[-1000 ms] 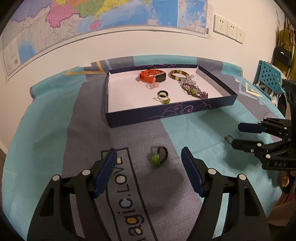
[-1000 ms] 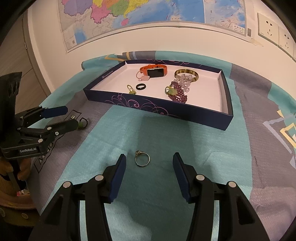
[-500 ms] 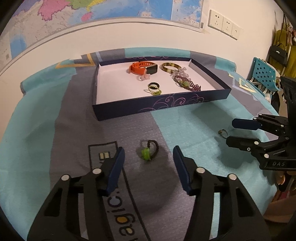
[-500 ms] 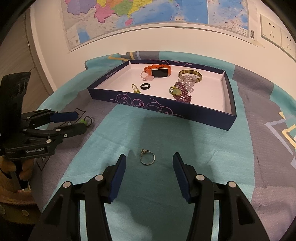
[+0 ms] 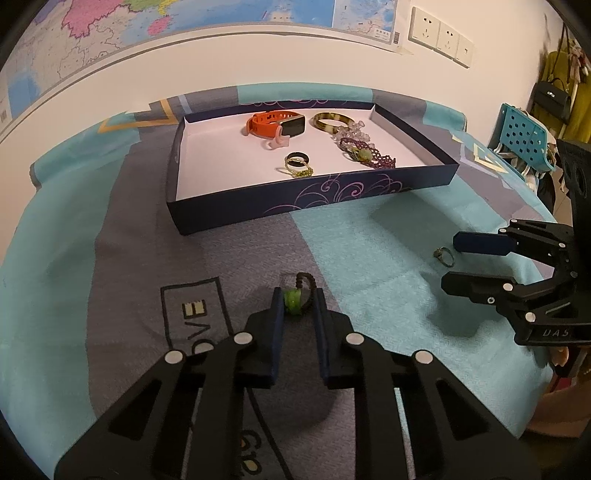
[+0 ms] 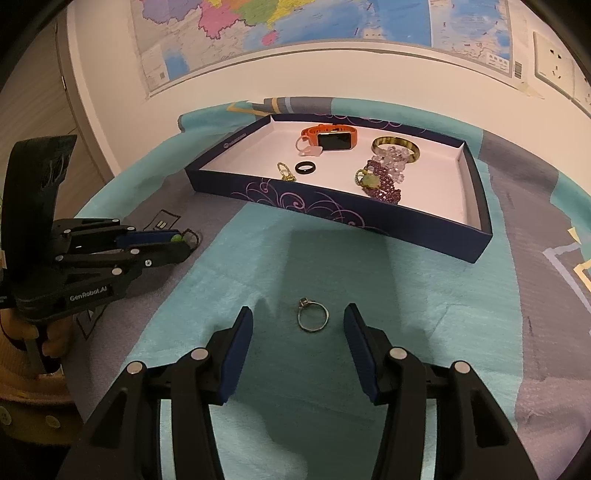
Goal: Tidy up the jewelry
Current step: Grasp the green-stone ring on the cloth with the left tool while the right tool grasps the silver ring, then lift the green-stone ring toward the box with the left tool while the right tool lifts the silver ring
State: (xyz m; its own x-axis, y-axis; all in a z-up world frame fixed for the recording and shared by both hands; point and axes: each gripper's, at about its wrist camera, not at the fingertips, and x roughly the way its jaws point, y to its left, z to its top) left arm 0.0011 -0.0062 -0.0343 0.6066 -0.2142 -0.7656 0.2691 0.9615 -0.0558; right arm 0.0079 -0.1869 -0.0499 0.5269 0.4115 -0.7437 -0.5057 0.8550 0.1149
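Note:
My left gripper (image 5: 297, 299) is shut on a black cord ring with a green bead (image 5: 294, 300), low on the grey cloth; it also shows in the right wrist view (image 6: 181, 239). My right gripper (image 6: 298, 321) is open, its fingers on either side of a thin silver ring (image 6: 313, 318) lying on the teal cloth; that ring also shows in the left wrist view (image 5: 443, 255). A dark blue tray (image 5: 295, 212) with a white floor stands behind, holding an orange watch (image 5: 277, 125), a black ring (image 5: 297, 159), bangles and bead bracelets.
The table cloth is teal and grey with printed letters (image 5: 195, 325). A wall with a map and sockets (image 5: 439, 33) rises behind the tray. A teal chair (image 5: 522, 136) stands at the far right.
My left gripper has moved forward and closed on the green-bead ring. My right gripper has stayed open around the silver ring, a little closer to it.

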